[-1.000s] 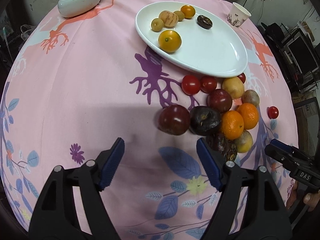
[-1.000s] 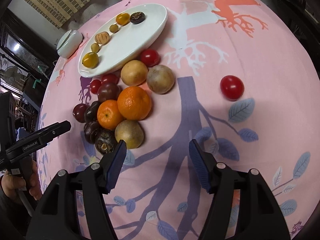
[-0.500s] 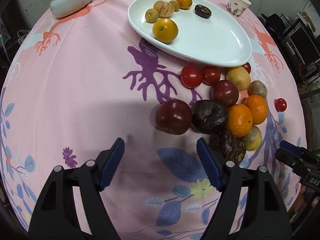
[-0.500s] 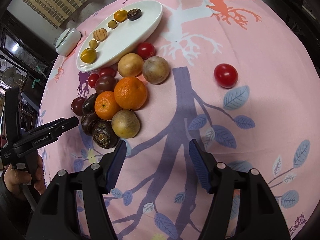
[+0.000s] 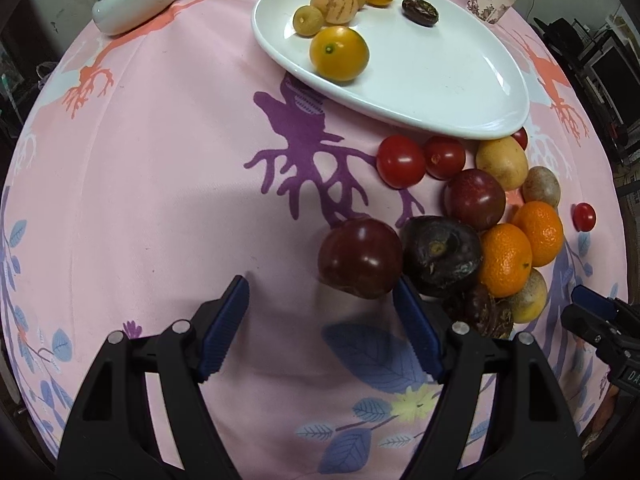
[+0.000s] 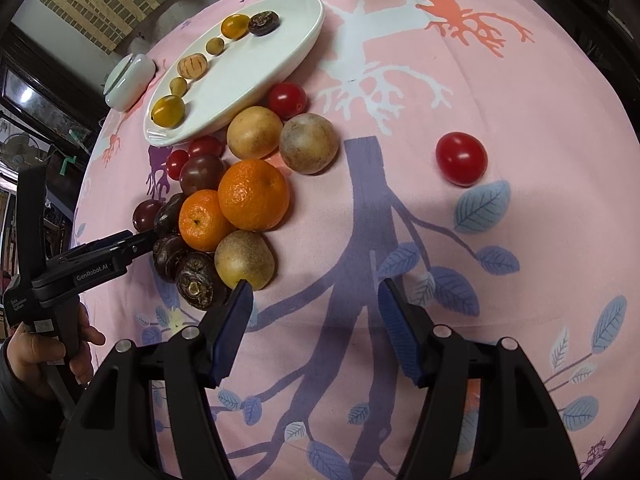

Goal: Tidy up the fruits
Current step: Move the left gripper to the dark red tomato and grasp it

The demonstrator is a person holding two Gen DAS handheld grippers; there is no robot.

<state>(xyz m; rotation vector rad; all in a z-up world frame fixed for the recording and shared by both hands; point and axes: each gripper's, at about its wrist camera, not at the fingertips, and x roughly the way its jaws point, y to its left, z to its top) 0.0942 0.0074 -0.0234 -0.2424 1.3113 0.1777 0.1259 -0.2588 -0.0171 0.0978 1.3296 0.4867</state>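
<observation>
Fruits mostly sit loose on the pink tablecloth (image 5: 160, 168), so I judge the sorting barely begun. Nearest me, my left gripper (image 5: 320, 312) hangs with its jaws well apart and empty, just short of a dark red plum (image 5: 360, 258). My right gripper (image 6: 314, 312) is likewise parted, holding nothing. Beyond lie the heaped mandarins (image 6: 254, 194), passion fruits and cherry tomatoes, with one tomato (image 6: 461, 158) apart. Farther off, the white plate (image 5: 440, 80) carries only six small pieces.
</observation>
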